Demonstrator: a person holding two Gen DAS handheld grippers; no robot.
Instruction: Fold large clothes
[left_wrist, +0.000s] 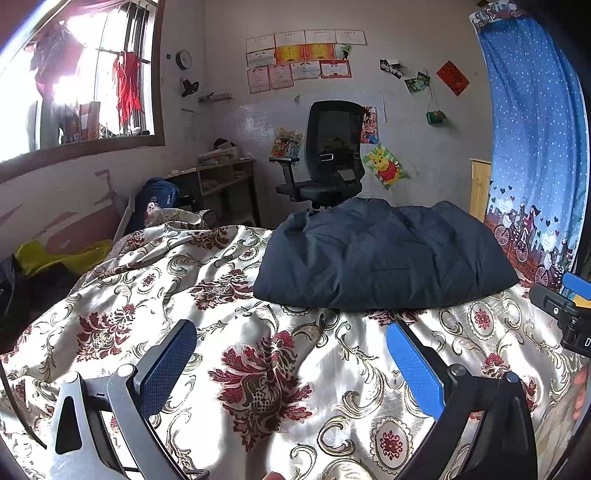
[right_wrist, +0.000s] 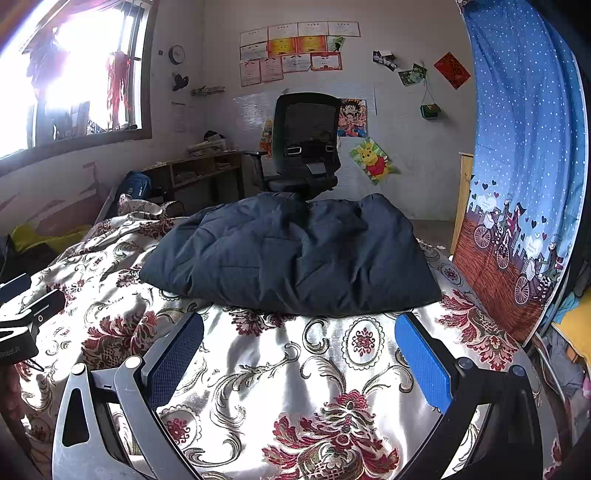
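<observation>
Navy quilted jacket (left_wrist: 384, 254) — puffy, folded — on glossy floral bedspread (left_wrist: 258, 369), left tongs (left_wrist: 291, 363) and right tongs (right_wrist: 299, 356) wide, empty.

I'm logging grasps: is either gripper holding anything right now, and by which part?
Nothing is held. The left gripper and right gripper are both open over the bedspread, short of the folded jacket.

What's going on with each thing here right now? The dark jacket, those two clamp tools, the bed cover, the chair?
Dark padded jacket: folded into a puffy bundle, lying on the bed, held by nothing.
Left gripper: open, empty, short of the jacket.
Right gripper: open, empty, short of the jacket.
Floral bedspread: spread out, wrinkled.
Office chair: upright, unoccupied.
Blue curtain: hanging down.
</observation>
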